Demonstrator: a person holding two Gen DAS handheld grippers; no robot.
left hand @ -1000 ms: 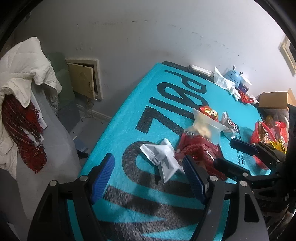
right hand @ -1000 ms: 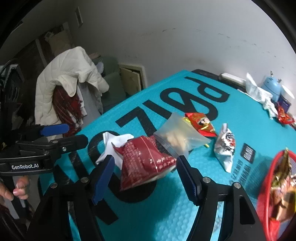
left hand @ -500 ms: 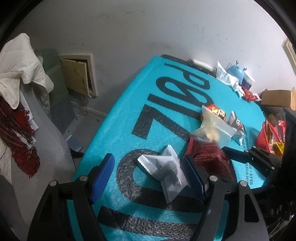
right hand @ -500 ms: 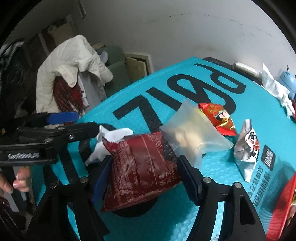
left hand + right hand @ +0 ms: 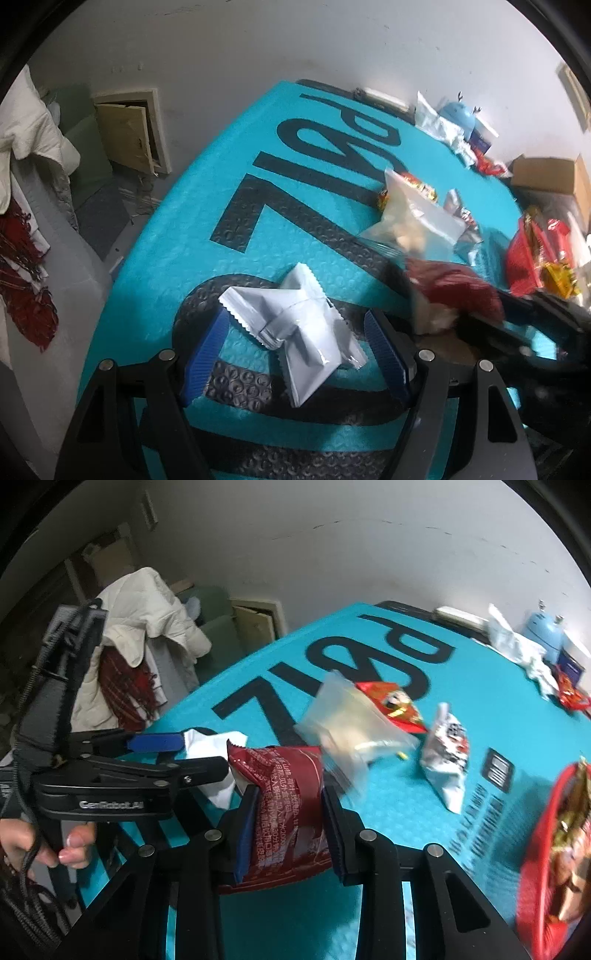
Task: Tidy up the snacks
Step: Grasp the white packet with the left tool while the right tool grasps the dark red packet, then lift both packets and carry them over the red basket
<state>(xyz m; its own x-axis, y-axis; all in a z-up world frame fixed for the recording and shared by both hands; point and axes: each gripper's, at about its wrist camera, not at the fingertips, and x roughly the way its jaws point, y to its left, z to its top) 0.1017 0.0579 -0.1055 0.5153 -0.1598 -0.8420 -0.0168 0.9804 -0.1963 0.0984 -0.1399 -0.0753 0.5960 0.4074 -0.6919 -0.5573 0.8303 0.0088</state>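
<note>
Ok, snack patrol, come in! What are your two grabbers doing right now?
Right gripper shut on dark red snack bag. Left gripper open, straddling white packet on teal mat. Red basket at right, path clear.

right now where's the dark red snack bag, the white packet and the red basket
dark red snack bag point(image 5: 288, 775): right wrist view, upper printed face
white packet point(image 5: 295, 321): left wrist view, folded middle
red basket point(image 5: 532, 867): right wrist view, left rim

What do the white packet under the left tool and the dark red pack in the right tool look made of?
White packet: probably glossy plastic or foil film; sharp creases, zigzag-cut ends, shiny highlights. Dark red pack: likely printed plastic film, semi-gloss; it wrinkles between the pads.
</note>
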